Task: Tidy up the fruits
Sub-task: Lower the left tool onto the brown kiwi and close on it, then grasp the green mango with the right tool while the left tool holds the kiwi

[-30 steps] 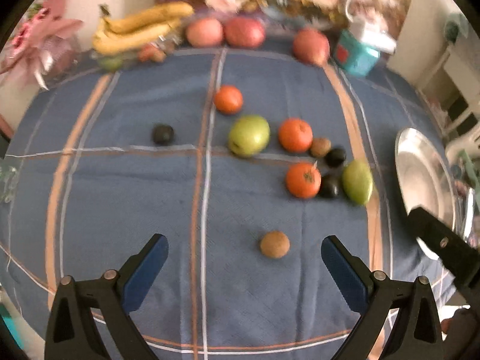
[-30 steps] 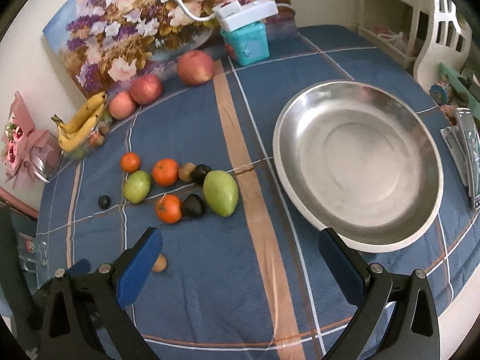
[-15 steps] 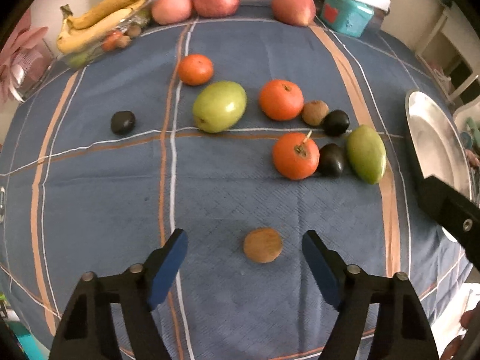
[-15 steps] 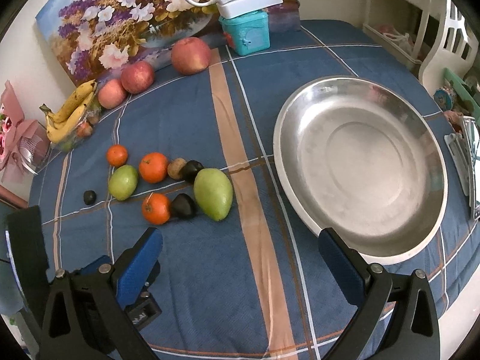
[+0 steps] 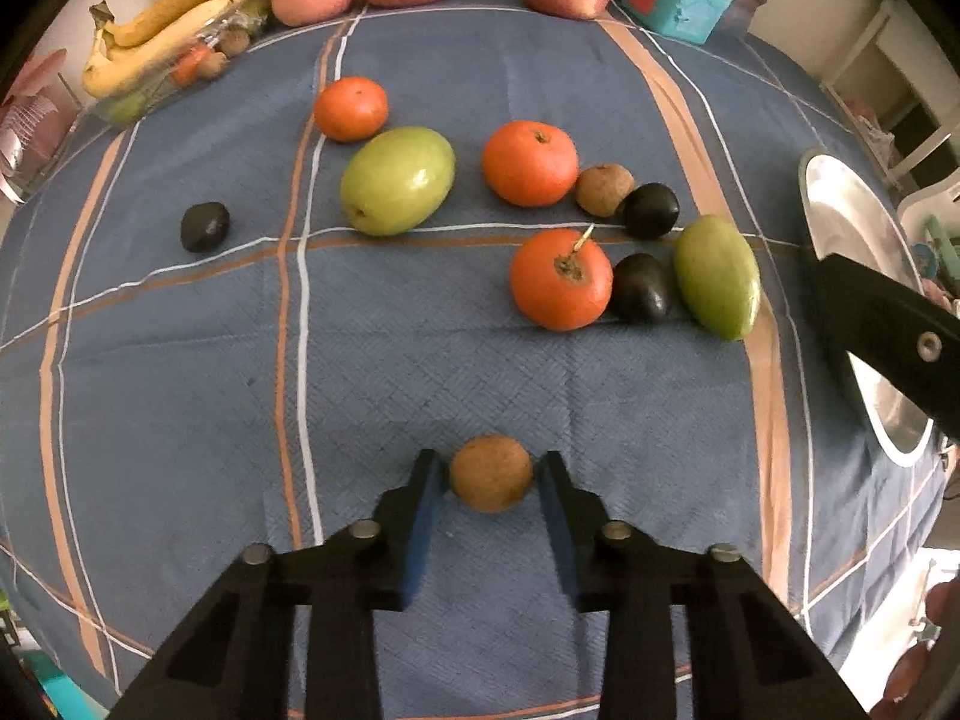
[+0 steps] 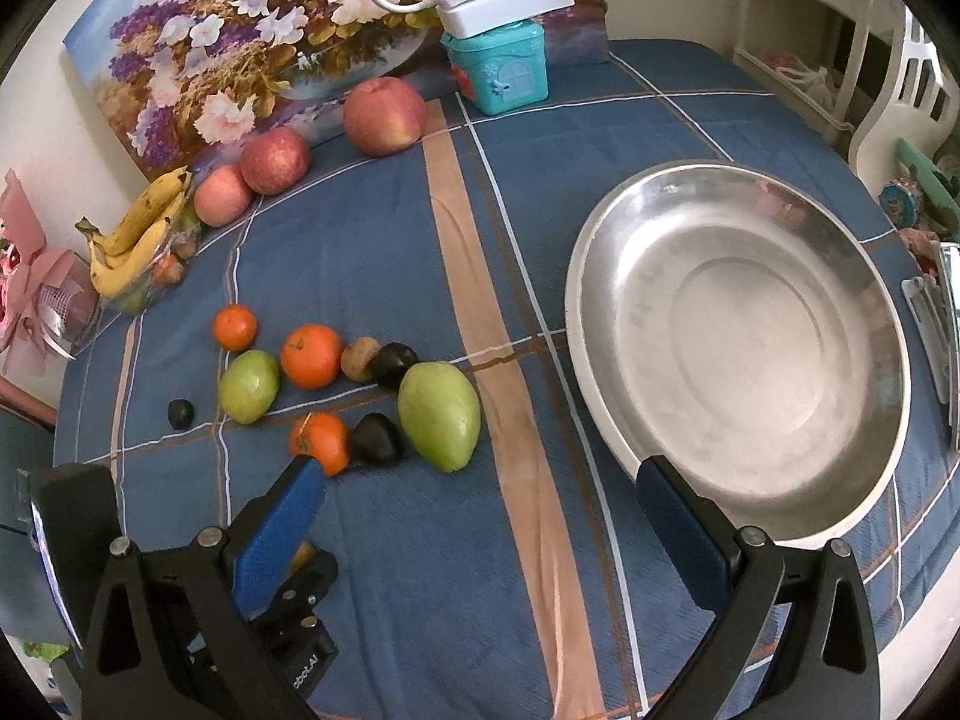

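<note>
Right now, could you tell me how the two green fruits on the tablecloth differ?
The rounder green fruit is plump and lies beside the small orange. The longer green fruit is slimmer with a tapered end, lies nearer the metal bowl, and touches a dark fruit. Both are smooth, pale green, and lie on their sides.

Left tongs (image 5: 491, 476) have just been closing, nearly shut; right tongs (image 6: 480, 501) spread wide.

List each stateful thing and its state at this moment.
left gripper: fingers have just been closing, now pressing the small brown fruit, which sits on the tablecloth
right gripper: open, holding nothing
metal dish: upright, no fruit in it
</note>
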The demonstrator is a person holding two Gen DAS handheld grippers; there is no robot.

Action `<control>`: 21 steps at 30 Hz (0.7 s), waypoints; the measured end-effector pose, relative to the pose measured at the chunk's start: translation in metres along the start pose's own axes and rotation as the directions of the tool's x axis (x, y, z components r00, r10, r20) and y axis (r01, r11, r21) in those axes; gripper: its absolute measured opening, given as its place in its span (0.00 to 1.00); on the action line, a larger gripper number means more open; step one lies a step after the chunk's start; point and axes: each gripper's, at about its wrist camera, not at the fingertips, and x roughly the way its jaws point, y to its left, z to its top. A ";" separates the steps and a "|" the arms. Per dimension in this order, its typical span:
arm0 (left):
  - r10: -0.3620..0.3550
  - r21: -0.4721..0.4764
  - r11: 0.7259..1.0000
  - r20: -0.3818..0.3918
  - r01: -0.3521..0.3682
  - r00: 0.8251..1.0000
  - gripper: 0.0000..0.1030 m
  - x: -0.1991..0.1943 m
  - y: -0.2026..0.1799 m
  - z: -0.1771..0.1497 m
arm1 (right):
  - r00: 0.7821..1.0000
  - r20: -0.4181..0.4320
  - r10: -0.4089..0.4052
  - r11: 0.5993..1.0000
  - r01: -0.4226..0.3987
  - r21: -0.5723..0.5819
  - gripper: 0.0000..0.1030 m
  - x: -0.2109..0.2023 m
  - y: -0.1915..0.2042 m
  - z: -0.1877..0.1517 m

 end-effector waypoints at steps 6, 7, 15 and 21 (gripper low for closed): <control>0.001 0.001 1.000 -0.007 -0.001 1.000 0.28 -0.009 -0.001 -0.003 | 1.000 -0.001 -0.021 1.000 0.021 -0.010 1.00 0.002 0.002 0.003; -0.011 -0.010 1.000 -0.001 0.011 1.000 0.28 -0.014 0.003 -0.002 | 1.000 -0.005 -0.018 1.000 0.018 -0.006 1.00 0.003 0.002 0.004; -0.044 -0.174 0.983 0.106 0.062 0.993 0.28 -0.043 0.029 0.029 | 0.999 -0.037 -0.039 0.999 0.038 -0.014 1.00 0.019 0.013 0.009; -0.052 -0.289 0.955 0.083 0.074 0.995 0.28 -0.025 0.058 0.057 | 0.998 -0.057 -0.011 1.000 0.012 0.020 1.00 0.033 0.016 0.017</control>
